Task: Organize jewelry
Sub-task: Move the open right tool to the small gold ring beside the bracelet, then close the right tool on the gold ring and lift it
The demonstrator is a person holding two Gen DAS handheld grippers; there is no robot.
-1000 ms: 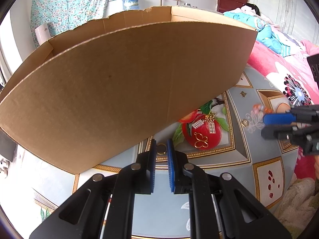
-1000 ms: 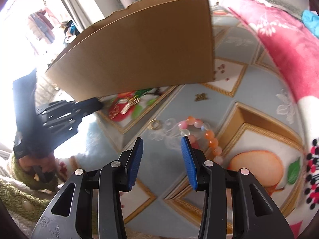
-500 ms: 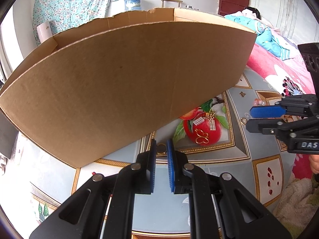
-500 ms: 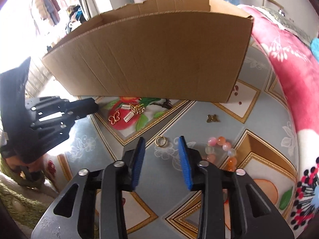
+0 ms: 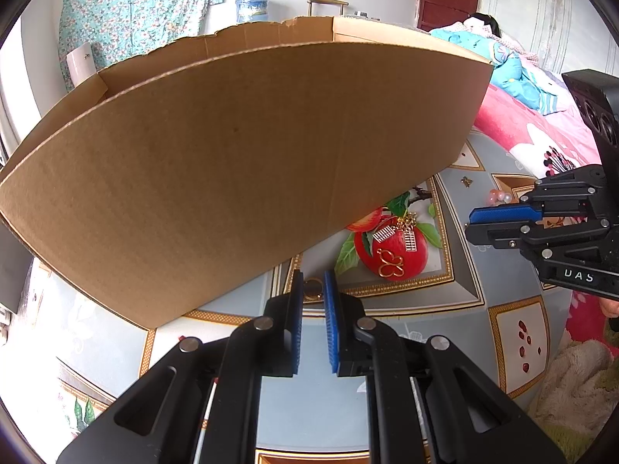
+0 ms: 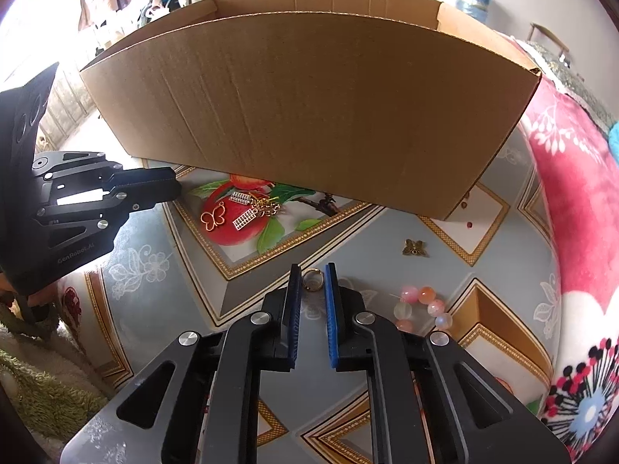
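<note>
Pinching a dark ring (image 5: 312, 289) between narrow fingers, left gripper (image 5: 312, 282) low over the table (image 5: 425, 309), near the box (image 5: 232, 174); butterfly charm (image 5: 390, 263) just beyond on the printed apple; right gripper (image 5: 470, 223) far right. Seen from the right wrist: right gripper (image 6: 311, 270) with fingers just closing, now narrow around a gold ring (image 6: 312, 282) at their tips; beads (image 6: 421, 305) near right; left gripper (image 6: 176, 189) far left beside the box (image 6: 309, 116).
</note>
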